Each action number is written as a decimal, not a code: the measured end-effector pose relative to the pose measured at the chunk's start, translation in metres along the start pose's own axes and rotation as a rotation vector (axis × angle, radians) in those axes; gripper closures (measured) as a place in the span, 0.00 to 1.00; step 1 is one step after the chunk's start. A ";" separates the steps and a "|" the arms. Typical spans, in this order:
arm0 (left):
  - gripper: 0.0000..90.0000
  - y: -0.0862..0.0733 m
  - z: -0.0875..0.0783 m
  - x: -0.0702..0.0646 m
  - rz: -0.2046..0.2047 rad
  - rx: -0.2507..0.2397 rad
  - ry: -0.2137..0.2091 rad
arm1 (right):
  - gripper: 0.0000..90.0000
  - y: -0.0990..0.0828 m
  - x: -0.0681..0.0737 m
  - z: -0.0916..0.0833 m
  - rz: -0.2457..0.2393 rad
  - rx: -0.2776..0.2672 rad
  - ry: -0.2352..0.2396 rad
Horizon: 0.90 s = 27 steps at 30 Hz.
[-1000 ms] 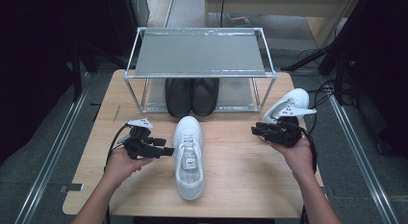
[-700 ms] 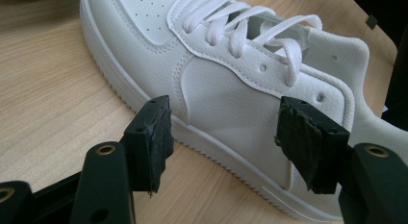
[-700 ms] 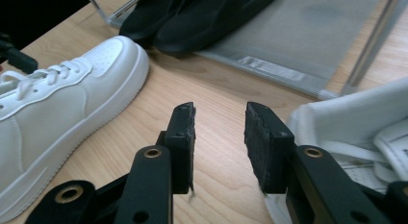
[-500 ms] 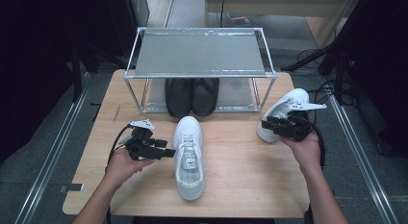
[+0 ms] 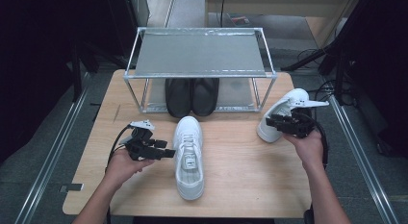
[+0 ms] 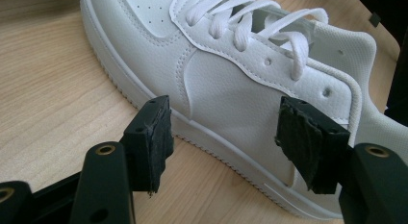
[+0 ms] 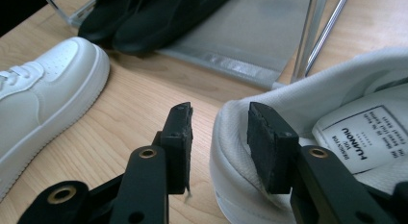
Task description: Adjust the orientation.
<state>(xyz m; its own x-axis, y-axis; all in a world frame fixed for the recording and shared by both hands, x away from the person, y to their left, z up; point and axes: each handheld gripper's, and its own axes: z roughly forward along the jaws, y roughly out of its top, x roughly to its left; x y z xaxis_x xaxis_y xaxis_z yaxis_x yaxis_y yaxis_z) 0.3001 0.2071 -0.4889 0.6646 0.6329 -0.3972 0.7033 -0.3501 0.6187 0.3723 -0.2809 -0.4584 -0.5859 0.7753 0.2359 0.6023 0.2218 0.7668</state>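
Observation:
A white lace-up shoe (image 5: 188, 156) lies in the middle of the wooden table (image 5: 240, 185), toe toward the rack. My left gripper (image 5: 168, 152) is level at its left side. In the left gripper view this gripper (image 6: 231, 123) is open, its pads (image 6: 154, 137) spread before the shoe's side panel (image 6: 231, 75) without touching it. A second white shoe (image 5: 284, 108) lies at the table's right edge. My right gripper (image 5: 270, 122) sits at its heel. Its jaws (image 7: 219, 113) have just been opening and straddle the heel rim (image 7: 231, 137), with a gap at the outer pad (image 7: 180, 128).
A metal two-tier rack (image 5: 199, 53) stands at the back of the table. A pair of black shoes (image 5: 191, 96) rests on its lower shelf. The rack's front right leg (image 7: 312, 36) rises just behind the right shoe. Dark floor and cables surround the table.
My right hand has shifted to the right, and more of the right shoe's heel shows beside the gripper. The left hand and the middle shoe have stayed put.

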 end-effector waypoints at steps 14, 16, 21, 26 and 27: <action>0.42 -0.003 -0.001 0.003 -0.012 0.002 0.001 | 0.73 -0.002 -0.017 0.027 0.069 0.068 0.056; 0.42 -0.003 -0.001 0.003 -0.017 0.000 0.001 | 0.75 -0.002 -0.018 0.028 0.072 0.065 0.070; 0.42 -0.004 -0.001 0.002 -0.009 -0.002 0.006 | 0.82 0.000 -0.016 0.025 0.078 0.094 0.061; 0.42 -0.004 -0.001 0.002 -0.014 -0.005 0.002 | 0.83 0.003 -0.014 0.022 0.066 0.102 0.045; 0.42 -0.004 -0.001 0.002 -0.016 -0.007 0.002 | 0.83 0.002 -0.014 0.020 0.069 0.109 0.048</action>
<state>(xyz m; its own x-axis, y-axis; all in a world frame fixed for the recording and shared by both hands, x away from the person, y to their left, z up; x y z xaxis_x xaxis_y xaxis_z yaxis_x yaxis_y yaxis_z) 0.2988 0.2109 -0.4913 0.6530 0.6396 -0.4056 0.7119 -0.3356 0.6169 0.3928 -0.2798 -0.4719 -0.5642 0.7626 0.3163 0.6961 0.2334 0.6789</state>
